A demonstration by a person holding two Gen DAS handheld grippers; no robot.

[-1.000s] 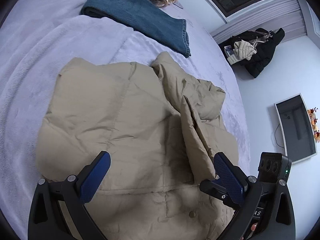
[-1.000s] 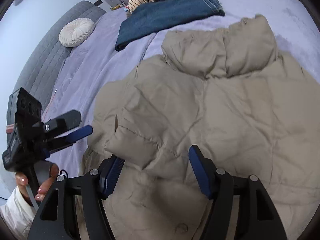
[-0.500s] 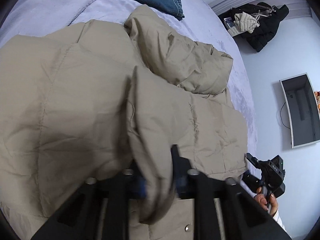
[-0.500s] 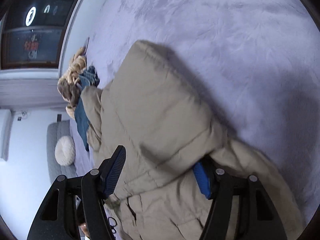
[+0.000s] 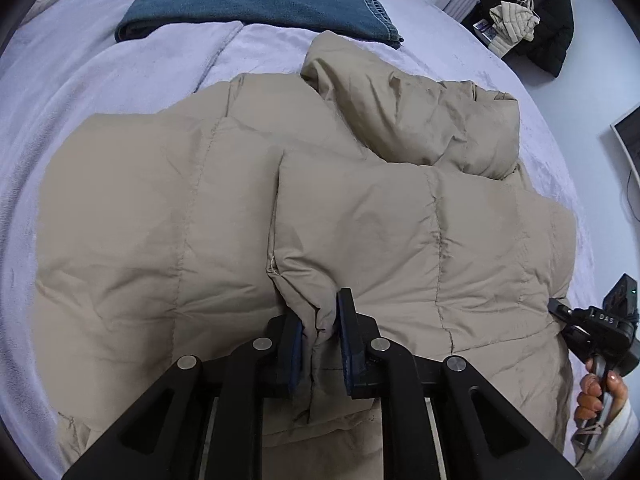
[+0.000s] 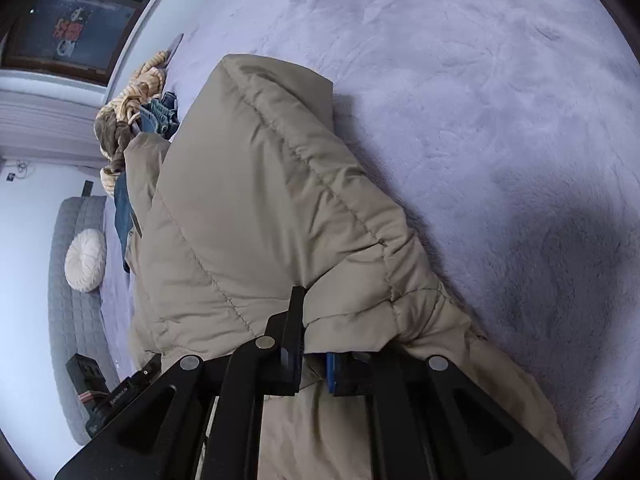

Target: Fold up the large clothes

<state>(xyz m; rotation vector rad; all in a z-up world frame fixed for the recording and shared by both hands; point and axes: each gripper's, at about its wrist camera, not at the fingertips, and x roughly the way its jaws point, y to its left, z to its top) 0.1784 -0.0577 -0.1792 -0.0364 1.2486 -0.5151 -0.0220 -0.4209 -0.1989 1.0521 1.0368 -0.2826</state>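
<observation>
A beige puffer jacket [image 5: 160,240] lies spread on a lavender bed cover [image 5: 80,80], its hood bunched at the far right. My left gripper [image 5: 320,312] pinches a fold of the jacket's edge between its blue pads; its jaws are opening slightly while the fabric stays pressed between them. In the right wrist view the jacket [image 6: 248,208] bulges over my right gripper [image 6: 316,344], whose jaws are closing on a padded edge; the right pad is half buried in cloth. The right gripper's body [image 5: 600,332] shows in a person's hand [image 5: 596,392] at the jacket's right side.
Folded blue jeans [image 5: 260,0] lie beyond the jacket, next to a tan knitted heap [image 6: 132,92]. Dark coats [image 5: 536,20] hang at the far right wall by a monitor [image 5: 628,140]. A round white cushion [image 6: 86,260] rests on a grey quilted couch [image 6: 68,320].
Both grippers went from open above the jacket to closed on its fabric. The left dropped onto a fold; the right swung round to the jacket's side edge and rolled.
</observation>
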